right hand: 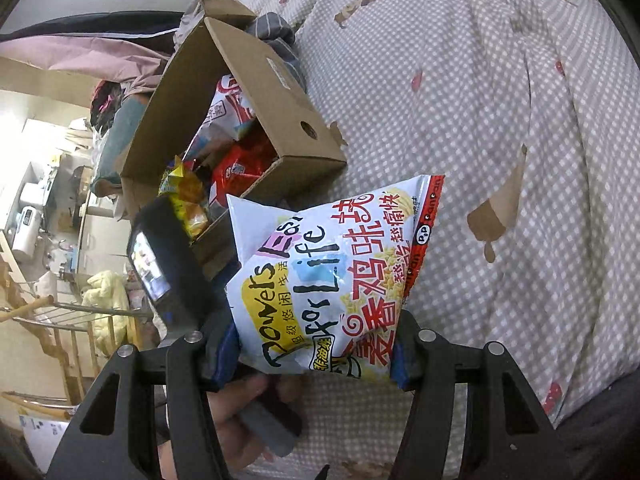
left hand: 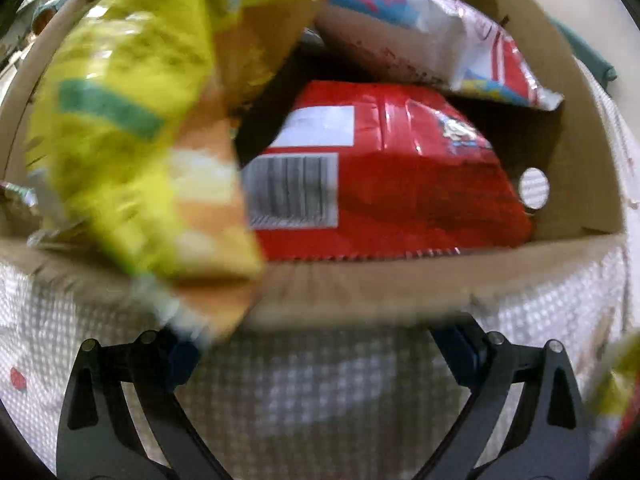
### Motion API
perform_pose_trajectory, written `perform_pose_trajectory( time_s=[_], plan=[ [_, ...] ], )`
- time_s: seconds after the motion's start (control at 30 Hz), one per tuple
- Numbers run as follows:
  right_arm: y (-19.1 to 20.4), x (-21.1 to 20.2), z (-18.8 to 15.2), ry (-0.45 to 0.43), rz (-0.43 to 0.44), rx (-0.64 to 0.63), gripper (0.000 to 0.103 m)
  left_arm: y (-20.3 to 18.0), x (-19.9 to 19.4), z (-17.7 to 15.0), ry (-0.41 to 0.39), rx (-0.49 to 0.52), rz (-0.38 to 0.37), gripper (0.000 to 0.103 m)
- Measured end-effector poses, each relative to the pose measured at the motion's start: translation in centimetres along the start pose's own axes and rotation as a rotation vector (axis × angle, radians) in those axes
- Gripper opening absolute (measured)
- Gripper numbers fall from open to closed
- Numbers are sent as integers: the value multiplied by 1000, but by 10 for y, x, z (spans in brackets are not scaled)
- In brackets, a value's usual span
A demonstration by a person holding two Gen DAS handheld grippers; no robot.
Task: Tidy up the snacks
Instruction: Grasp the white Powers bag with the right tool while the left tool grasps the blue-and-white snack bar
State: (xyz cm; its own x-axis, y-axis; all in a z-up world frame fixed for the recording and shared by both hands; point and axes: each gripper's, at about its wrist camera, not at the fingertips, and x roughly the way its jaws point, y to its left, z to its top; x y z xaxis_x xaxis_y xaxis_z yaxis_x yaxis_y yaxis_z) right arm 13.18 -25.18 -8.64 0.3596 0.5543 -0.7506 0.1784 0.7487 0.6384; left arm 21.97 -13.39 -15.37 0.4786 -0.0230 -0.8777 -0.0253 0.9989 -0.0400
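A bed [right hand: 500,120] spread with a checked sheet carries the open cardboard box [right hand: 256,92] into which snacks are being gathered, already part filled. Inside lie a red snack bag [left hand: 400,184] along the near wall and a white-and-red bag [left hand: 432,40] propped toward the far corner. A yellow chip bag [left hand: 136,128], blurred, tilts across the box's near left edge, half in and half over the rim. The left gripper [left hand: 320,360] hangs just before the box with its jaws spread wide and nothing between them, so the yellow bag appears freshly released. Beside the box, above the sheet, the right gripper [right hand: 316,356] pinches the lower end of a white chicken-flavour snack bag [right hand: 332,276]. The step in hand looks like loading bags one after another; the next move likely calls for carrying the white bag over the open box and letting go above a free gap.
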Motion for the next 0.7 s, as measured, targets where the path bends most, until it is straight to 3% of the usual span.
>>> perform_pose_trajectory(
  time_s=[0.13, 0.2, 0.33, 0.4, 0.53, 0.57, 0.7],
  plan=[
    [-2, -2, 1, -12, 2, 10, 61, 2, 2, 2, -18, -28, -5, 95],
    [-2, -2, 3, -18, 5, 18, 61, 2, 1, 0, -27, -16, 9, 83],
    [-7, -5, 0, -31, 13, 31, 61, 0, -7, -7, -47, 7, 13, 68],
    [-6, -8, -2, -37, 12, 28, 61, -1, -12, -10, -53, 17, 21, 53],
    [-7, -11, -4, -46, 6, 31, 61, 2, -21, -15, -54, 34, 1, 44],
    [-7, -12, -5, -47, 6, 34, 61, 3, -22, -17, -48, 39, -2, 9],
    [-6, -14, -7, -52, 2, 31, 61, 12, -32, -25, -30, 37, -19, 6]
  ],
)
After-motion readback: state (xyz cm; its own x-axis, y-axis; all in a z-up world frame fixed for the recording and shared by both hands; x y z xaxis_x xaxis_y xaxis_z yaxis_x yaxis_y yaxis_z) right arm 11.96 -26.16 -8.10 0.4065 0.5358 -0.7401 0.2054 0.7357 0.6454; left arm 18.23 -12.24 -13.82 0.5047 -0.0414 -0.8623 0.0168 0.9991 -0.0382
